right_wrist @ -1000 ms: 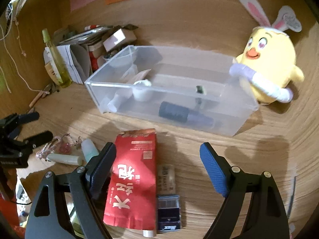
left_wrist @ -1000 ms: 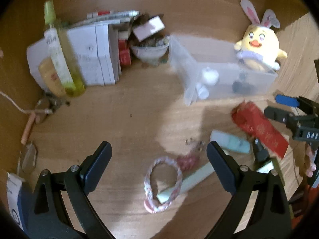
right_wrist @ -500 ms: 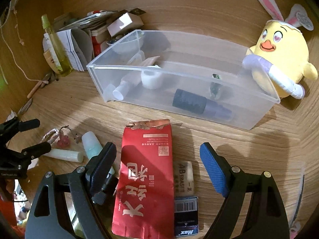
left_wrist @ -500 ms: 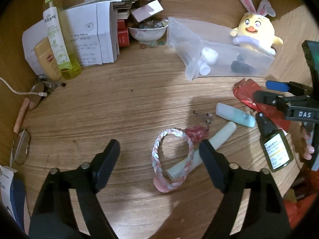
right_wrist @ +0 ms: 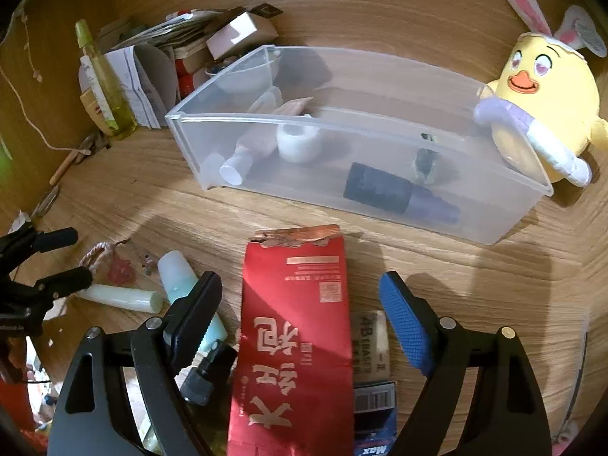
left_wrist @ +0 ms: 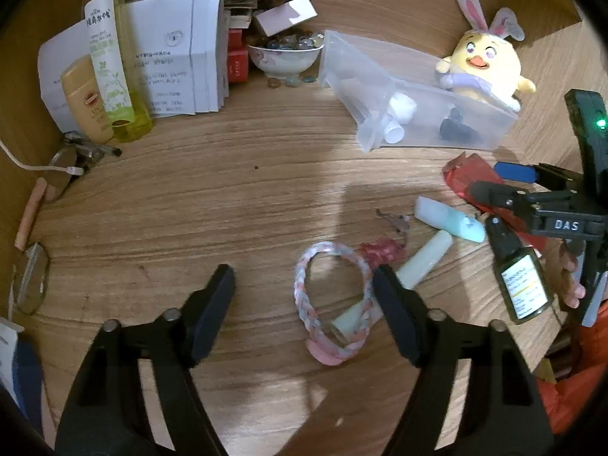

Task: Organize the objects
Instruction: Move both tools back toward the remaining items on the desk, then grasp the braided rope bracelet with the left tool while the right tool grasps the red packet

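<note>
Upper left of the left wrist view: a stack of folded white papers (left_wrist: 178, 57) behind a tall yellow-green spray bottle (left_wrist: 114, 76) and a tan lotion bottle (left_wrist: 85, 100). Upper centre: a white bowl of glass pebbles (left_wrist: 283, 55). Upper right: a yellow chick plush with rabbit ears (left_wrist: 484, 64). Left edge: a white cable (left_wrist: 22, 163).

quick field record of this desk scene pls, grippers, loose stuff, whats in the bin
left gripper: jaws closing over braided bracelet, not yet touching it
right gripper: open over red packet
clear bin: holds dark bottle, white cap
beside bin: yellow chick plush
loose on desk: pale green tube, dropper bottle
</note>
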Available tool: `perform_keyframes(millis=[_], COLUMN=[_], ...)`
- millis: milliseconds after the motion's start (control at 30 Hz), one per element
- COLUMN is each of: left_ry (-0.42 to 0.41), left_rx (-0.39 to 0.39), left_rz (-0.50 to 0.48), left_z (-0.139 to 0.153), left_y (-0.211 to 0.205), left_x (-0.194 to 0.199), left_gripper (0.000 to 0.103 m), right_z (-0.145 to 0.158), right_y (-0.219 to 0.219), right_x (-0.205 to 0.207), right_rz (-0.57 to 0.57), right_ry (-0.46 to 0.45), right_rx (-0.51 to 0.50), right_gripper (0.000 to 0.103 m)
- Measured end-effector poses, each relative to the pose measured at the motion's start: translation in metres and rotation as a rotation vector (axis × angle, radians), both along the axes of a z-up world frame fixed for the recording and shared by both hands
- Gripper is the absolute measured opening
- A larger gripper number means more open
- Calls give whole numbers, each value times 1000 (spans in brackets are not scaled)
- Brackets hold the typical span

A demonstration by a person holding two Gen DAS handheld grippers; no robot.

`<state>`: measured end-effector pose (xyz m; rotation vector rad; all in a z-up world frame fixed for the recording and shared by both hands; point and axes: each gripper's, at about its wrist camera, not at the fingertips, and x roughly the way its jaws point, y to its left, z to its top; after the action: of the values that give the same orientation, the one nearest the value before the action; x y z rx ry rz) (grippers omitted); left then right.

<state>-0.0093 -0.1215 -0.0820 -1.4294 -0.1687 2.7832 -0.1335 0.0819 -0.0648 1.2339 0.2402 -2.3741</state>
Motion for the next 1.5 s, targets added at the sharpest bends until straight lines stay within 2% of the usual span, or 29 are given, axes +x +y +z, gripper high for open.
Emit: perform_keyframes(millis=[33,133,233,300,367,433,500,567,700,1100,1500], left_ry=[-10,-20,-17,-10,-3,-1,3,5,41,202,283], left_rx=[-12,-20,-5,-10,-1,33,37,37,23,27,27], left_rz=[2,16,28,35,33,18,25,38,55,9,-56], left_z=[-1,-4,-4,-4,-4,-3,-4,-4,5,54,86], left_y=[-1,-8,-13,-15,-16,-17,-19,-20,-19,9,45], left_x=[-2,-4,-4,-2,0,2,3,3,5,-2,-25], left_gripper=[65,63,58,48,29,16,11,6,6,6,6], right_z=[0,-2,-2,-2,-3,-5,-7,-8,-7,17,53], right_y=[0,0,4,7,8,9,10,10,8,21,56], right_x=[0,0,-1,-2,-4,-5,-7,-7,-4,8,13], right_rz=[0,-6,-16,-24,-26,-30,-27,-25,-24,-35,-106], right_ry=[-1,-8,-11,-11,-14,-18,-29,-27,1,86,181], right_rx=[0,-5,-19,-23,-27,-32,-35,-40,-29,-48,-118], right_gripper=[82,82,81,77,71,61,54,53,53,53,53])
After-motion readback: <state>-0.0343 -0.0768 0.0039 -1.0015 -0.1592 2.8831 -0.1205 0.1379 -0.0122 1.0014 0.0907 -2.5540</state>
